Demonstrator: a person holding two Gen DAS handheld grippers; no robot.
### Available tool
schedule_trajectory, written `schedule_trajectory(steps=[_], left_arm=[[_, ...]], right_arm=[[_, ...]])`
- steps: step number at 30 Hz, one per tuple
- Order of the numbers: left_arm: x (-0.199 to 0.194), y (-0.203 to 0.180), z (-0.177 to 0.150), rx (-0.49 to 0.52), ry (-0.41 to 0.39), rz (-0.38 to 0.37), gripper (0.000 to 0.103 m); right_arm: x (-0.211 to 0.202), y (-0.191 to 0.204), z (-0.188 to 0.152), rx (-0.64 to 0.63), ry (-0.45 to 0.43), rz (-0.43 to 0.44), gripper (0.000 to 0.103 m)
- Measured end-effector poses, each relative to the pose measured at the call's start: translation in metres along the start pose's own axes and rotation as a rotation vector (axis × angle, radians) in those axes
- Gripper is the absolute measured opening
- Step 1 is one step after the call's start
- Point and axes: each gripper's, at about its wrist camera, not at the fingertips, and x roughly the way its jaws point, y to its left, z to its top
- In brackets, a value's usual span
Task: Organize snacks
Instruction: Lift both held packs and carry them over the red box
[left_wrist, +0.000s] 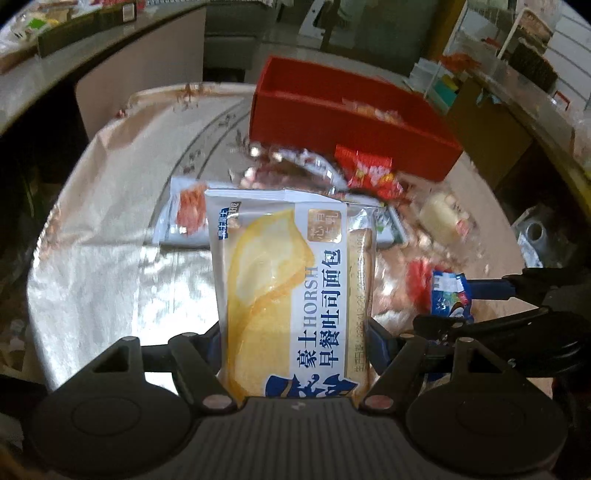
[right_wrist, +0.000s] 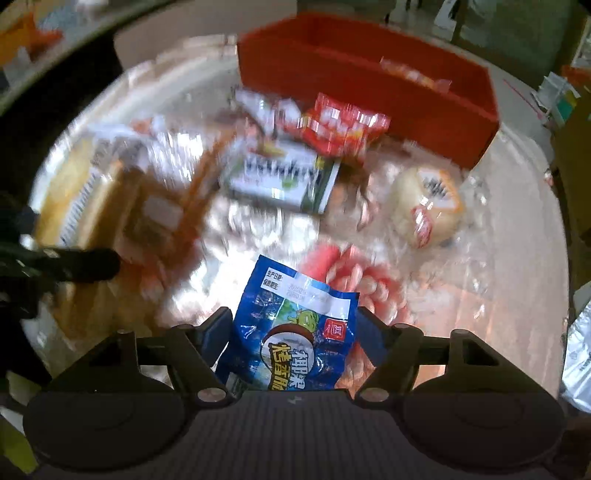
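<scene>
A: What is in hand right now?

B: Two packets. The left gripper (left_wrist: 297, 341) has its jaws closed partway on a bread packet (left_wrist: 291, 291), white and yellow, held upright above the table (left_wrist: 110, 258). The right gripper (right_wrist: 291, 334) has a small blue snack bag (right_wrist: 295, 332) between its jaws, and the pads look pressed against the crinkled sides, so I take it as gripped.

A: And the red box?

B: The red box (right_wrist: 369, 85) stands at the table's far edge, toward the right corner. A few wrapped pieces show inside it; I can't tell how many, since the wall hides most of the floor.

A: What is left outside it?

B: Plenty. A red packet (right_wrist: 343, 127) lies just in front of the box's near wall. Nearer the middle sits a green and white packet (right_wrist: 284, 177), and to its right a round pale bun in clear wrap (right_wrist: 428, 206). A pink and white bag (right_wrist: 354, 280) lies just beyond the blue bag. On the left side there are more packets, too blurred to name.

A: So how far along?

B: Early, I'd judge. Most snacks are on the cloth, and neither held packet is over the box yet.
</scene>
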Motion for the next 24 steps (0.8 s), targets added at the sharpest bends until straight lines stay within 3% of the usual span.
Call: schedule_trajectory(steps=[9, 17, 24], left_arm=[[-0.009, -0.018, 0.048, 0.021, -0.081, -0.017, 0.065], [0.002, -0.02, 0.09, -0.009, -0.119, -0.06, 0.065], [0.013, -0.023, 0.124, -0.005, -0.158, -0.032, 0.065]], right_arm=[[-0.042, -0.023, 0.022, 0.107, -0.168, 0.033, 0.077], [-0.05, -0.04, 0.06, 0.149, -0.251, 0.038, 0.077], [-0.046, -0.059, 0.084, 0.187, -0.294, 0.024, 0.077]])
